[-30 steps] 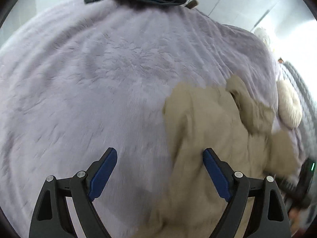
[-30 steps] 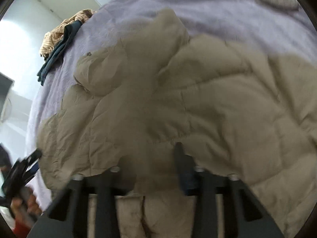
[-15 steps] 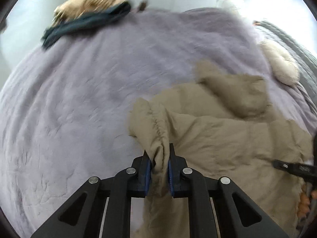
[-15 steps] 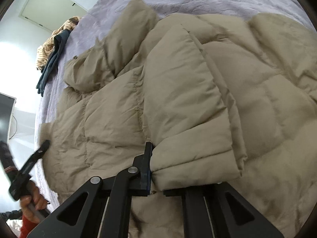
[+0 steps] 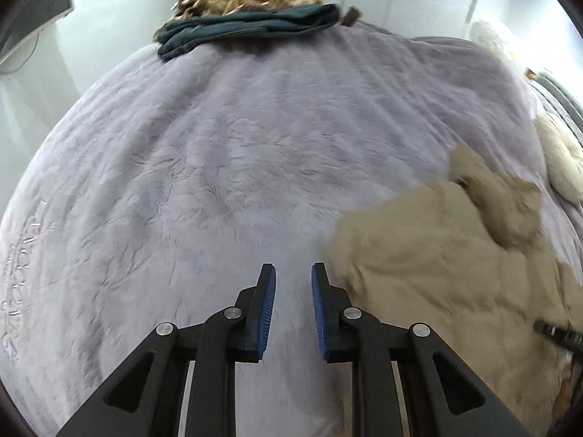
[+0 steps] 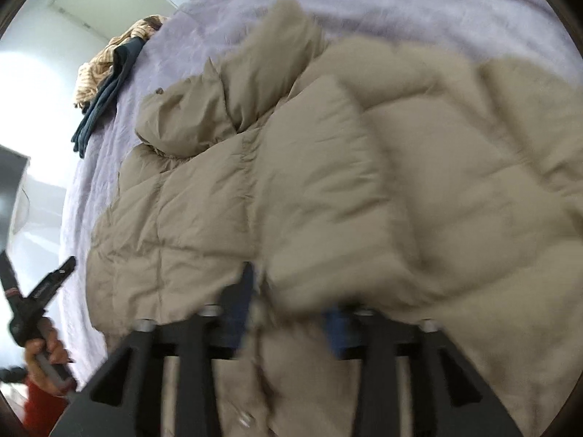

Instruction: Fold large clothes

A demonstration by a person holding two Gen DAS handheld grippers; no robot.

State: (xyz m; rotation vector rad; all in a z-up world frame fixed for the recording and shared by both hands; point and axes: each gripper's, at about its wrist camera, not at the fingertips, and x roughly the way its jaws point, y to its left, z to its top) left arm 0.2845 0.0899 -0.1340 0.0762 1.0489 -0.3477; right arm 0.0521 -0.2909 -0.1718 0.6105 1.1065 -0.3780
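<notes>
A beige puffer jacket lies spread on a lilac plush bedspread. In the left wrist view the jacket lies to the right of my left gripper, which is open by a small gap, holds nothing and hangs over bare bedspread. In the right wrist view my right gripper is low over the jacket, its jaws spread apart with a folded-over sleeve bulging between and over them; motion blur hides any contact. The left gripper also shows at the left edge of that view.
A pile of folded clothes, dark teal and tan striped, sits at the far edge of the bed. A cream fluffy cushion lies at the right edge. White walls and doors stand behind.
My left gripper let go of the jacket edge it pinched half a second ago and moved left over bare bedspread. My right gripper's jaws spread apart on the sleeve.
</notes>
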